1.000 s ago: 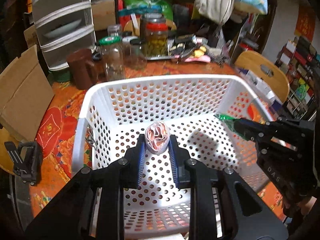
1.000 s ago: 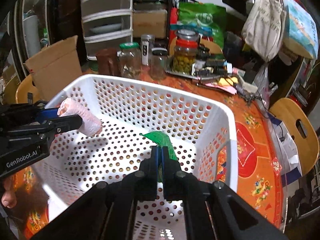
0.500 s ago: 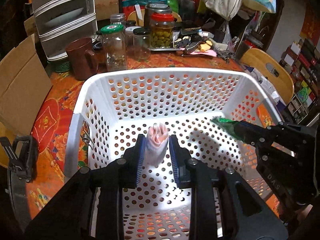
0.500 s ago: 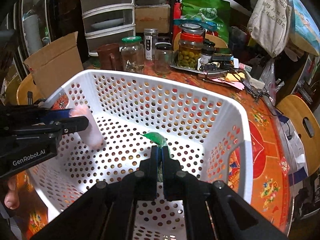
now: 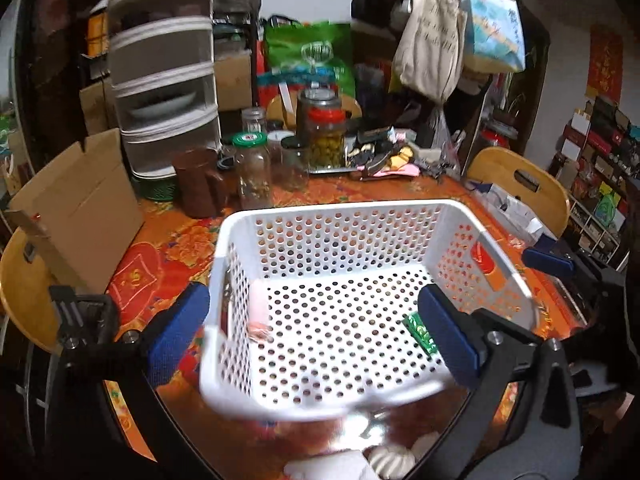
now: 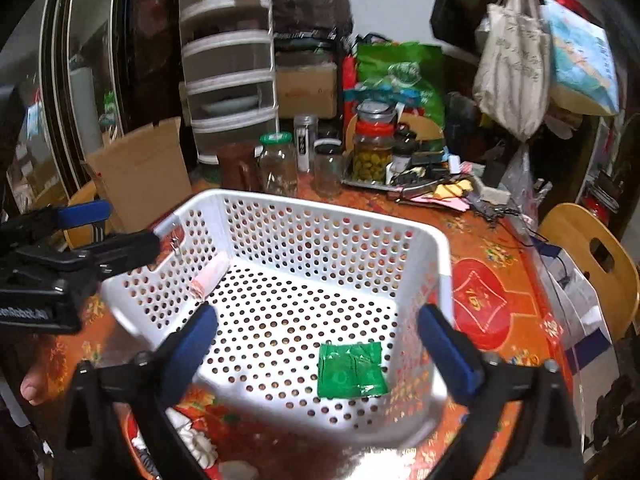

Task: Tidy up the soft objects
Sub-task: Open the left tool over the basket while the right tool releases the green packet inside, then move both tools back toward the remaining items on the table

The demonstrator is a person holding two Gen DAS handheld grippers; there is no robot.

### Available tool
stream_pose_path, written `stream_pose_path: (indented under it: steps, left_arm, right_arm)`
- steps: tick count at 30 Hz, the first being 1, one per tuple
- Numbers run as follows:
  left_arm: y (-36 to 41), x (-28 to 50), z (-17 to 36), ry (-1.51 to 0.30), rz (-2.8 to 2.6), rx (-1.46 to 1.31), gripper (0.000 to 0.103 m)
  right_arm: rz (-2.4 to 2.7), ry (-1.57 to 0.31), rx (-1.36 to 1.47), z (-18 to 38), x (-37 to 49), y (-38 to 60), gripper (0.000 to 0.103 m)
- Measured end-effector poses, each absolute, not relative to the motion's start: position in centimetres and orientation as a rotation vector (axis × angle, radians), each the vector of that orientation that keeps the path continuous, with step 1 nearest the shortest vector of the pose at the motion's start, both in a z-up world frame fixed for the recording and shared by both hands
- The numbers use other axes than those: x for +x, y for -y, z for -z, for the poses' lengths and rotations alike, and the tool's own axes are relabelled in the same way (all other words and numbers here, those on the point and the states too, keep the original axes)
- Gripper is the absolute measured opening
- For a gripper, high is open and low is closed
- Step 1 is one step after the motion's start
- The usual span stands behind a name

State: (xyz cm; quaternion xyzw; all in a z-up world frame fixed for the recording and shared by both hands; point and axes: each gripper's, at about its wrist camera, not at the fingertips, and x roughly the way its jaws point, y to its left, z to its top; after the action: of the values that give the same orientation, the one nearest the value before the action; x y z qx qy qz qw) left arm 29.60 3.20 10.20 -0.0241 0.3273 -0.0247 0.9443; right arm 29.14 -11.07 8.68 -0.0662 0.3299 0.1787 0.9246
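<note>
While both sets of jaws are opening wide with nothing between them, we are looking down into the white perforated laundry basket [image 6: 436, 248], where two soft things are already lying. Our left gripper [image 5: 312, 332] is hanging over the near rim, its blue pads spread to either side of the basket, and our right gripper [image 6: 316, 344] is doing the same from the other corner.

The pink rolled cloth [image 6: 210, 276] is resting on the basket floor against the left wall, and the green foil packet [image 6: 352, 370] is lying flat near the front right corner, well apart from the roll.

We are judging the roll to be light and squashy, so it is asking for a grip across its middle, firm enough that the layers are not unwinding. The packet is looking thin, limp and rather slick; we are thinking an edge pinch would serve best, since lying flat it is offering little to close on.

On the table in front of the basket, white crumpled soft items [image 6: 198, 446] are waiting, partly hidden, probably as light and yielding.
</note>
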Motion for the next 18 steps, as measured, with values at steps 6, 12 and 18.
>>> stream_pose_path:
  steps: [6, 12, 18]
  left_arm:
    - [-3.9, 22.2, -9.5, -0.635, 0.022, -0.017, 0.103]
    - [-4.9, 14.8, -6.5, -0.642, 0.008, -0.063, 0.103]
    - [-4.7, 10.3, -1.5, -0.697, 0.025, -0.120, 0.103]
  right_arm:
    - [-0.350, -0.621, -0.102, -8.9, 23.5, 13.1, 0.103]
    - [-0.334, -0.589, -0.046, -6.8, 16.5, 15.6, 0.103]
    - [-0.311, -0.619, -0.011, -2.8, 11.5, 16.7, 0.103]
